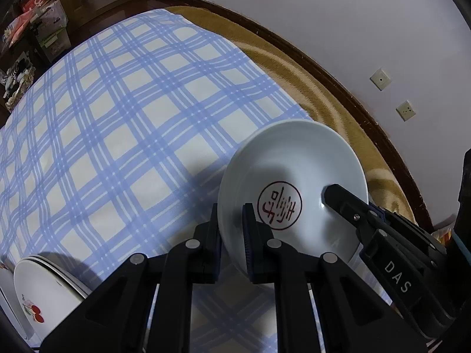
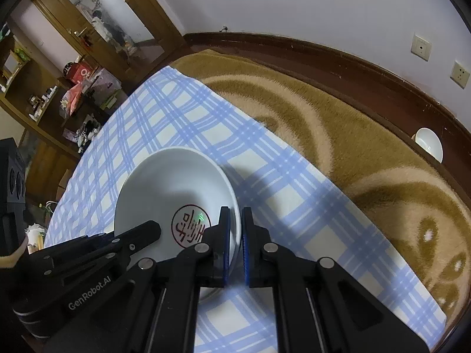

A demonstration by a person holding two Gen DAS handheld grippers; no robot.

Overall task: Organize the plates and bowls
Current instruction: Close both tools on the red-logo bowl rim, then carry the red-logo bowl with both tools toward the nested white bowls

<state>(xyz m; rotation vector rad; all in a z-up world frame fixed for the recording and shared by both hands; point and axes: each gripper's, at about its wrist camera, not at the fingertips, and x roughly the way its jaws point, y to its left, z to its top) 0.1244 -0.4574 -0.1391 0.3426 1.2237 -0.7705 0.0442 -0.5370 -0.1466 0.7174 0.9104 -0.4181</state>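
A white bowl (image 1: 291, 176) with a red seal mark inside is held over the blue checked cloth (image 1: 117, 111). My left gripper (image 1: 231, 223) is shut on its left rim. My right gripper (image 2: 235, 235) is shut on its right rim; the bowl shows in the right wrist view (image 2: 176, 188) too. Each gripper appears in the other's view, the right one (image 1: 347, 203) and the left one (image 2: 141, 232). A stack of white plates with a cherry print (image 1: 44, 288) lies at the lower left.
The cloth (image 2: 182, 123) lies on a brown patterned blanket (image 2: 368, 147) next to a dark wooden edge. Another white bowl (image 2: 429, 144) sits at that edge on the right. Cluttered shelves and boxes (image 2: 79, 88) stand beyond the far left side.
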